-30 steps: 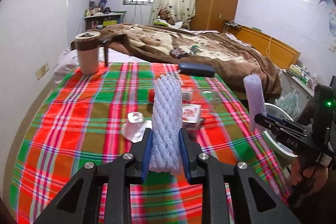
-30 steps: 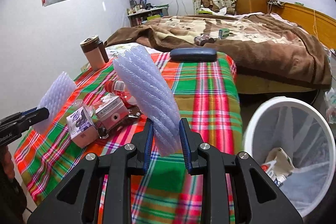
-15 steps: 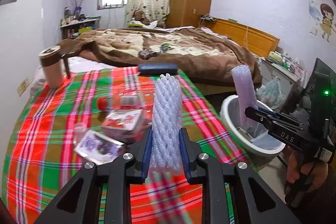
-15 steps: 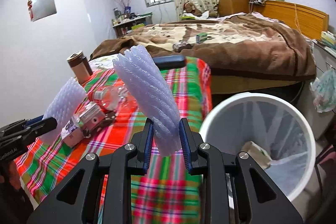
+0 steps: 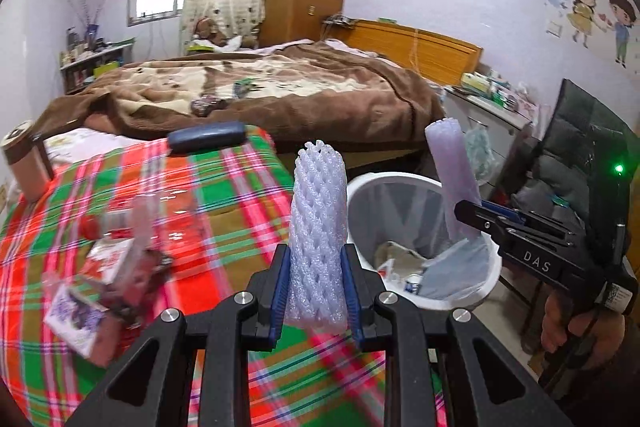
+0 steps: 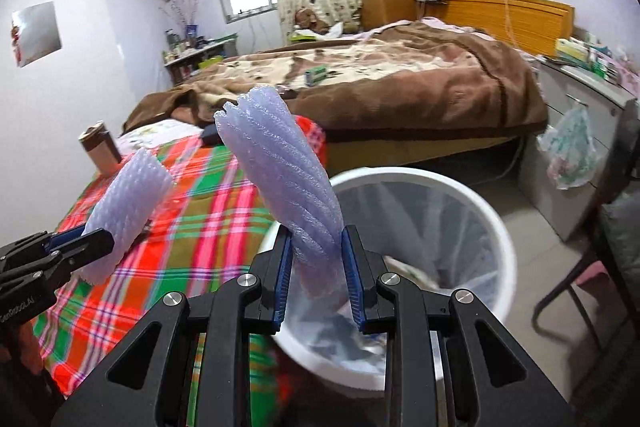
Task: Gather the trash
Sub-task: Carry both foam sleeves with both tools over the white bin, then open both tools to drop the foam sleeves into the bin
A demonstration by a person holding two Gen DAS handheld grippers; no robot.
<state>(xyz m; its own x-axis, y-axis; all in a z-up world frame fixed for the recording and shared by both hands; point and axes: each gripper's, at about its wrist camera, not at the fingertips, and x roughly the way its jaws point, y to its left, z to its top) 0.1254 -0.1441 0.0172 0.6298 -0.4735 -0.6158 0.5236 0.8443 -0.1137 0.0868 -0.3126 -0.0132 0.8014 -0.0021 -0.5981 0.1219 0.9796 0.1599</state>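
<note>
My left gripper (image 5: 316,291) is shut on a white foam net sleeve (image 5: 318,231) that stands upright between its blue pads, above the table's right edge. The right gripper (image 6: 318,277) is shut on a second, twisted foam net sleeve (image 6: 280,171) and hangs over the near rim of the white trash bin (image 6: 472,199). In the left wrist view the bin (image 5: 360,195) sits on the floor beside the table, lined with a clear bag and holding paper scraps. There the right gripper (image 5: 468,213) shows with its sleeve (image 5: 452,167) above the bin. The left gripper (image 6: 96,243) with its sleeve (image 6: 124,211) appears in the right wrist view.
On the plaid tablecloth (image 5: 224,211) lie small cartons (image 5: 76,315), a red-capped plastic bottle (image 5: 108,225), a dark case (image 5: 206,139) and a brown-lidded cup (image 5: 24,163). A bed with a brown blanket (image 5: 280,95) lies beyond. A dark chair (image 5: 580,155) stands right of the bin.
Both grippers have swung right, away from the table's middle toward the bin, each keeping its foam sleeve. The bin has grown larger and now lies under the right gripper.
</note>
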